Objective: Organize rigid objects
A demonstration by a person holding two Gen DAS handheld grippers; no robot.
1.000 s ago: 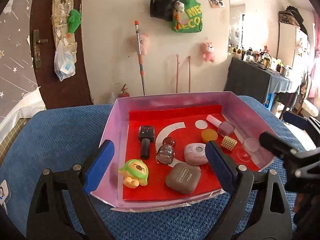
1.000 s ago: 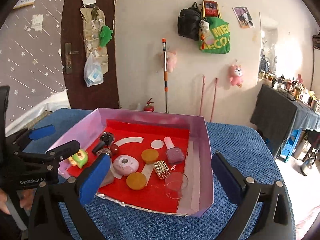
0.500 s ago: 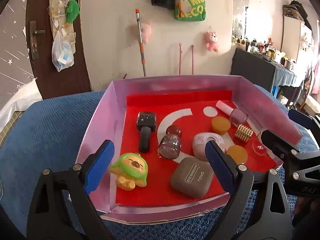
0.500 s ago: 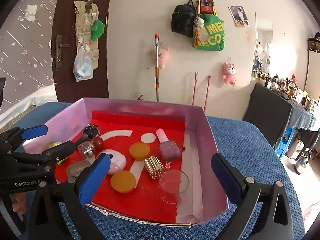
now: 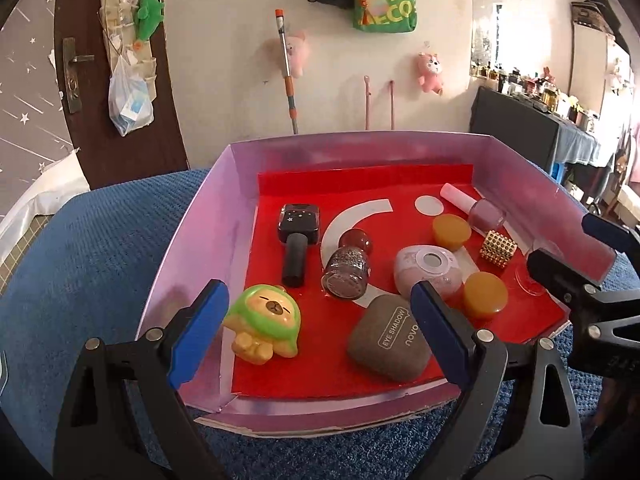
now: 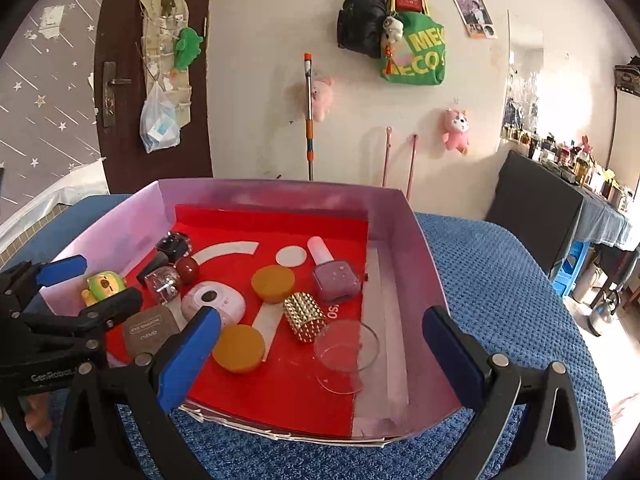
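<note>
A pink-walled tray (image 5: 200, 248) with a red floor holds several small items. Near its front lie a green-hooded bear toy (image 5: 264, 328) and a grey eye shadow case (image 5: 388, 340). Behind them are a black polish bottle (image 5: 298, 240), a glitter bottle (image 5: 348, 272) and a pink compact (image 5: 428, 268). My left gripper (image 5: 316, 300) hangs open over the front edge, toy and case between its fingers, untouched. My right gripper (image 6: 322, 320) is open above the tray's right front, over a gold studded cylinder (image 6: 304, 316), a clear glass dish (image 6: 346, 354) and an orange disc (image 6: 239, 348).
The tray sits on a blue textured cloth (image 6: 492, 280) covering a round table. A second orange disc (image 6: 273, 283) and a pink polish bottle (image 6: 334, 276) lie deeper in the tray. Behind stand a wall with hung bags, a brown door (image 5: 80, 80) and a dark side table (image 6: 536, 208).
Both grippers have sunk toward the tray's front, so the tray and its items look larger and closer. Nothing in the tray has moved, and both grippers stay open.
</note>
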